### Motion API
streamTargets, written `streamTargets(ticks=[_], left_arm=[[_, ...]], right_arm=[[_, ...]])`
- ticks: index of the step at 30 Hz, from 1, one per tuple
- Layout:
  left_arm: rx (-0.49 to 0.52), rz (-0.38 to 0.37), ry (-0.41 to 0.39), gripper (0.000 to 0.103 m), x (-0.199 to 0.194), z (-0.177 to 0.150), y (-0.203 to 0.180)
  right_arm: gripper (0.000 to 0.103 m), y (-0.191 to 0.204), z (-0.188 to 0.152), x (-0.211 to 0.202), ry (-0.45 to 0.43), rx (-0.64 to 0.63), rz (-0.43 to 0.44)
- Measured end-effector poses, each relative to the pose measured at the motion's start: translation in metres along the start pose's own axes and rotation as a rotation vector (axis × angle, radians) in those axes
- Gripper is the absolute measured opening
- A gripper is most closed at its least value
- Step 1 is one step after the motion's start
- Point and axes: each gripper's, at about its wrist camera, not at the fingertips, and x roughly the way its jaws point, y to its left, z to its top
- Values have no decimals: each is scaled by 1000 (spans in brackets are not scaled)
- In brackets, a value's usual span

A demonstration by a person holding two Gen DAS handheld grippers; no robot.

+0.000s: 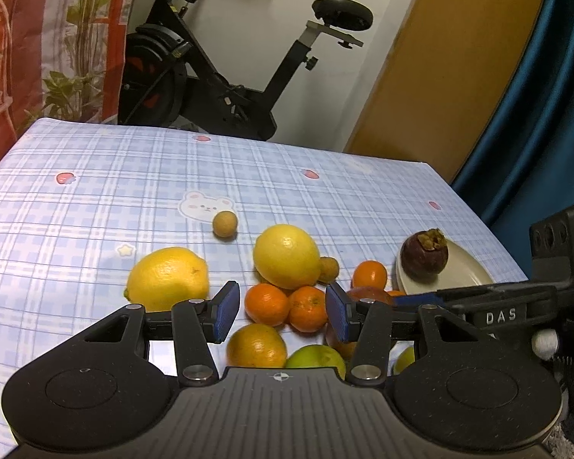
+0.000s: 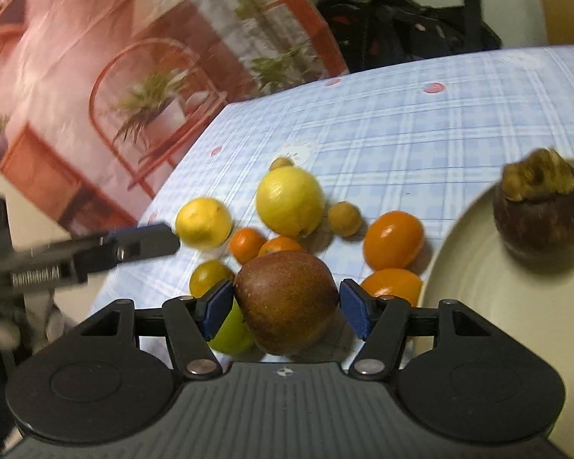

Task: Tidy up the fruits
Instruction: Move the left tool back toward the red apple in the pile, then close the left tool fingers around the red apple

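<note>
Fruit lies heaped on the checked cloth (image 1: 95, 199) ahead of both my tongs; my right tongs (image 2: 285, 302) bracket a reddish apple (image 2: 287, 302), left pad touching, right pad just off. My left tongs (image 1: 281, 311) gape empty above the oranges (image 1: 287, 308); a mangosteen (image 2: 539, 210) sits on the plate (image 2: 478, 287) to my right.

A room in a home, prob. a bedroom or spare room. A black exercise bike (image 1: 210, 61) stands by a white wall, w/ a wooden door (image 1: 440, 61) to its right and a teal curtain (image 1: 547, 107) beyond that. A printed fabric hanging (image 1: 38, 38) showing plants and a red chair covers the left side. In front, a surface spread w/ a blue plaid cloth (image 1: 95, 191) w/ cartoon bear and strawberry prints.
</note>
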Motion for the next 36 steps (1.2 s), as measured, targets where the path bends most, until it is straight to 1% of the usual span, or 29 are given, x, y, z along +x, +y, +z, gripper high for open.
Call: streamTargets(ticks=[5,8,11,16,19,23,25,26,28,32,34,35,36], left_arm=[[13,-10,7,51,5,-1,-8],[17,-14,10,51,6,-1,-10],[18,-18,13,51,7,-1,-12],[22,-28,26,51,10,-2,-15],[26,-37,33,51,13,-2,-19],[31,-42,38,51,17,-3,-24],[29,-46,40,51,18,-3,-26],[28,-48,40,51,19,-3,-26],[22,-56,43,51,19,-3,-27],[-2,-72,52,51,22,-1,-27],[-28,-81,50,51,23,0,-25],[-42,-87,50,51,23,1,-25],[-53,-91,50,51,24,2,-24]], right_arm=[[61,2,3,-6,-12,-25,-20],[61,2,5,-11,-34,-32,-33],[63,2,8,-15,-54,-47,-61],[63,4,8,-22,-94,-109,-130],[60,10,5,-23,-116,-163,-180],[58,9,5,-21,-122,-192,-220],[57,8,5,-17,-118,-200,-257],[55,7,5,-15,-114,-201,-265],[55,8,4,-14,-114,-217,-274],[55,15,1,-21,-134,-295,-292],[56,24,-4,-30,-154,-361,-286],[57,28,-8,-33,-157,-398,-276],[60,32,-11,-35,-150,-437,-269]])
